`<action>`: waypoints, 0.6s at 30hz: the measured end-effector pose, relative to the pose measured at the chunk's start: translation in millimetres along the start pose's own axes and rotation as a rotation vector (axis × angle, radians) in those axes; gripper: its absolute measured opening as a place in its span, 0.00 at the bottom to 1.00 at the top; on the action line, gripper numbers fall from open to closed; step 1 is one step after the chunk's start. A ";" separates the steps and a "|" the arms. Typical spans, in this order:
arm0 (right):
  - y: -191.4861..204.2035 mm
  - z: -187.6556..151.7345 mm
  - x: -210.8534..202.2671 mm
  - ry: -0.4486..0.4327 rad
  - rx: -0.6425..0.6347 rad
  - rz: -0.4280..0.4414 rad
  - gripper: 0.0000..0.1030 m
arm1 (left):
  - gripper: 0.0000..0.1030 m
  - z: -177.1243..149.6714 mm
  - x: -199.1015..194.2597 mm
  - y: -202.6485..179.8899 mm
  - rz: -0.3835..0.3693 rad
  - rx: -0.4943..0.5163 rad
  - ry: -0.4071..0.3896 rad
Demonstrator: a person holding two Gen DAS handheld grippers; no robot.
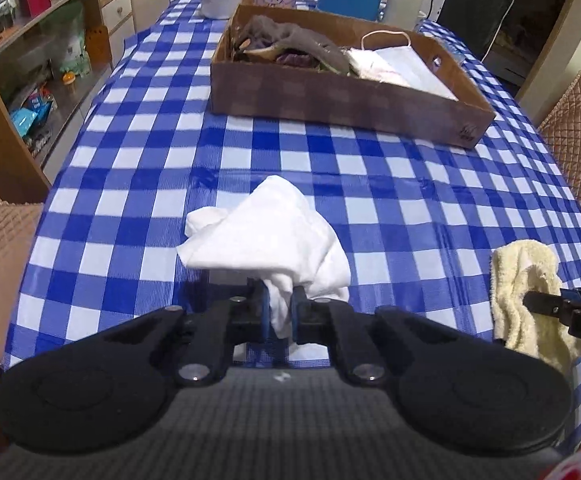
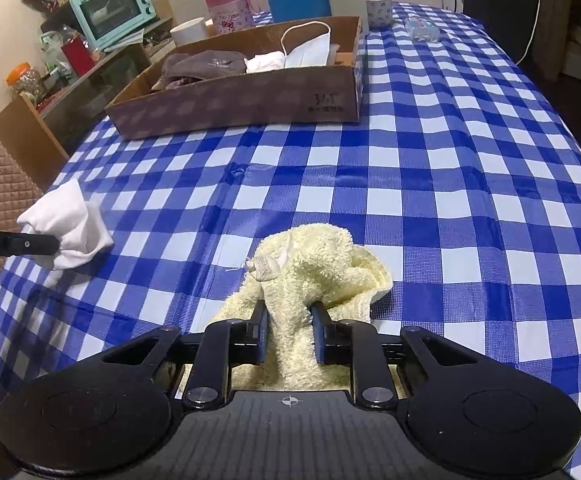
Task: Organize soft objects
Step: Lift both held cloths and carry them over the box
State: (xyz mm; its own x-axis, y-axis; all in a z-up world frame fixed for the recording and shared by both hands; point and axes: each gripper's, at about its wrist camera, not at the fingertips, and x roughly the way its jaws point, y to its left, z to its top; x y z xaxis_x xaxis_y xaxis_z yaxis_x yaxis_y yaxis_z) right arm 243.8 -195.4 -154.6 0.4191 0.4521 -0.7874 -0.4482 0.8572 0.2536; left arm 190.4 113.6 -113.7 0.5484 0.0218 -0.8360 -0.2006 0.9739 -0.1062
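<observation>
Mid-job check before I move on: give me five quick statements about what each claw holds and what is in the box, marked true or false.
1. The left claw is shut on the white cloth. True.
2. The right claw is open and holds nothing. False: it grips the yellow towel.
3. The cardboard box already holds a face mask and a grey cloth. True.
4. The yellow towel lies inside the box. False: it is near the table's front, apart from the box.
5. The tablecloth is red and white. False: it is blue and white checked.
</observation>
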 end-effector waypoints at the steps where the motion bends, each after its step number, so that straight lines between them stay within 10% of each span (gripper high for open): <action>1: 0.1 0.3 -1.6 -0.003 0.003 0.003 0.20 | 0.08 0.8 -3.0 -1.4 0.005 0.005 -0.009; 18: 3.8 25.4 -49.0 -0.147 0.019 0.054 0.20 | 0.08 21.9 -46.1 -24.8 -0.004 0.083 -0.135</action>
State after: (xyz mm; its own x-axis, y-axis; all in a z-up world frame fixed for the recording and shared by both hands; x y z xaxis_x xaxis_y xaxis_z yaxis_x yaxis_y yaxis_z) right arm 241.6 -208.0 -100.8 0.5061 0.5276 -0.6823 -0.4587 0.8346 0.3051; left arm 187.8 93.4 -60.7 0.6542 0.0422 -0.7552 -0.1331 0.9893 -0.0600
